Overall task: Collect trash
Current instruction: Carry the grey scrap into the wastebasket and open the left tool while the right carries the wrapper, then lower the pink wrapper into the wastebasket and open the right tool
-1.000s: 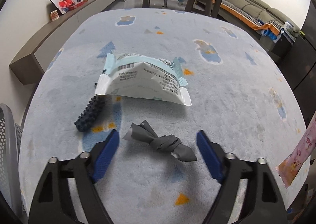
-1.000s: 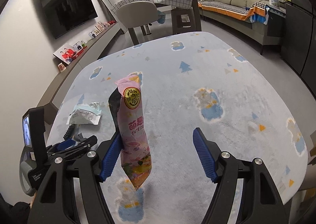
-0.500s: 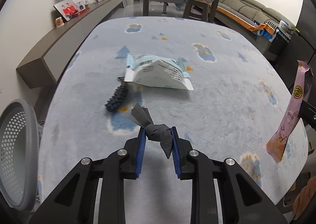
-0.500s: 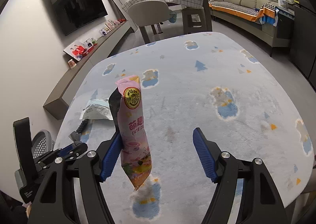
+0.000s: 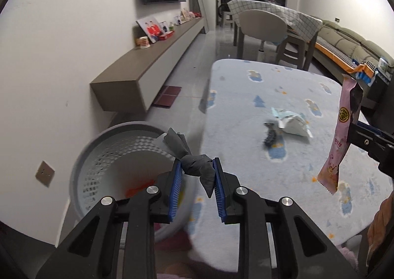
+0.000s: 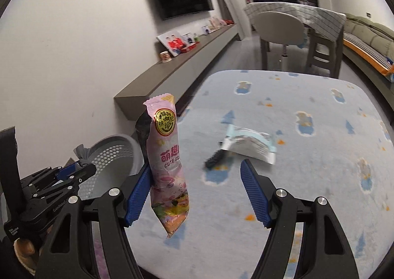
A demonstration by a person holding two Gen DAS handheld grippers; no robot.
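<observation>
The left gripper (image 5: 197, 170) is pinched tight on a knotted grey scrap (image 5: 194, 167), which sits squeezed between its 2 blue pads (image 5: 175, 188). The scrap's loose upper end sticks up and to the left, its lower end droops between the fingers. Gripper and scrap hang off the left edge of the rug (image 5: 283, 180), over the near rim of the grey mesh bin (image 5: 81, 173) that stands on the floor just beside the rug. Something orange (image 5: 138, 189) lies inside the bin, too blurred to tell what.

The right gripper (image 6: 197, 193) has its fingers spread wide apart above the rug (image 6: 307, 193). A pink snack wrapper (image 6: 167, 163) stands upright against the left blue pad (image 6: 138, 195) and seems to cling to it alone; the right pad is well clear of it. From the left camera the same wrapper (image 5: 341, 136) hangs at the right side of the rug.

Farther out on the rug lie a white and pale blue packet (image 6: 248, 143) and, just beside it on the bin side, a small black ridged piece (image 6: 213, 159); whether they touch is unclear through the blur.
</observation>
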